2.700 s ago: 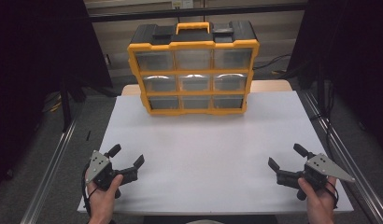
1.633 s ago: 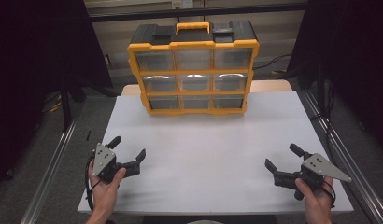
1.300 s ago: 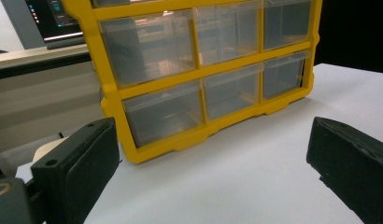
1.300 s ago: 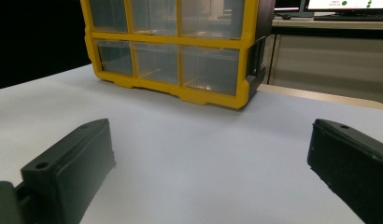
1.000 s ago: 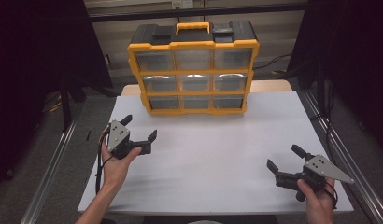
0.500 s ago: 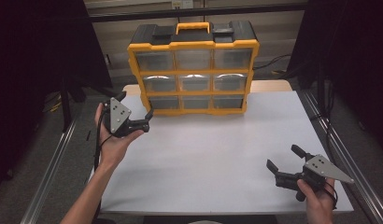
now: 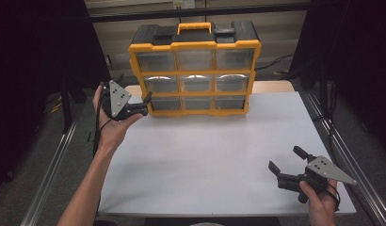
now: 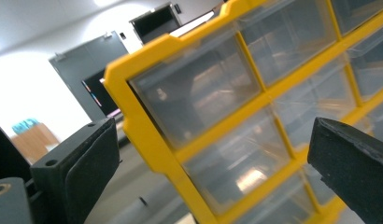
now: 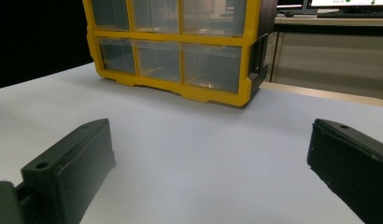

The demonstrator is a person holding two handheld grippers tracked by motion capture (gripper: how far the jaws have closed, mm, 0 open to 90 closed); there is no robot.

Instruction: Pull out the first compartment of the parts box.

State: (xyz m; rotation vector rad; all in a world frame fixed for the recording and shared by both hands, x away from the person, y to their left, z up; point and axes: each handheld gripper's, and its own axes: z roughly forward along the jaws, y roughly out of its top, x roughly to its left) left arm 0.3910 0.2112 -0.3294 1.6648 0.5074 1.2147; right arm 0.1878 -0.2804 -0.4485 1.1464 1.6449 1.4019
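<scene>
A yellow-framed drawer organizer [image 7: 195, 70] with a black top, an orange handle and clear drawers stands upright at the far middle of the white table [image 7: 205, 155]. A hand holds my left gripper [image 7: 133, 89] raised beside the organizer's lower left corner. It is open, and in the left gripper view [image 8: 213, 168] the yellow left edge of the organizer [image 8: 147, 135] lies between the spread jaws; contact is unclear. My right gripper [image 7: 286, 158] is open and holds nothing, low over the table's near right. The organizer [image 9: 180, 60] stands far ahead of my right gripper [image 9: 210, 168].
Metal rails [image 7: 339, 150] run along both sides of the table, with dark curtains beyond. A wooden strip [image 7: 271, 86] shows behind the white sheet. The organizer's drawers look empty from here.
My left gripper rose from the table's near left and travelled forward to the organizer's left side. The right gripper barely moved.
</scene>
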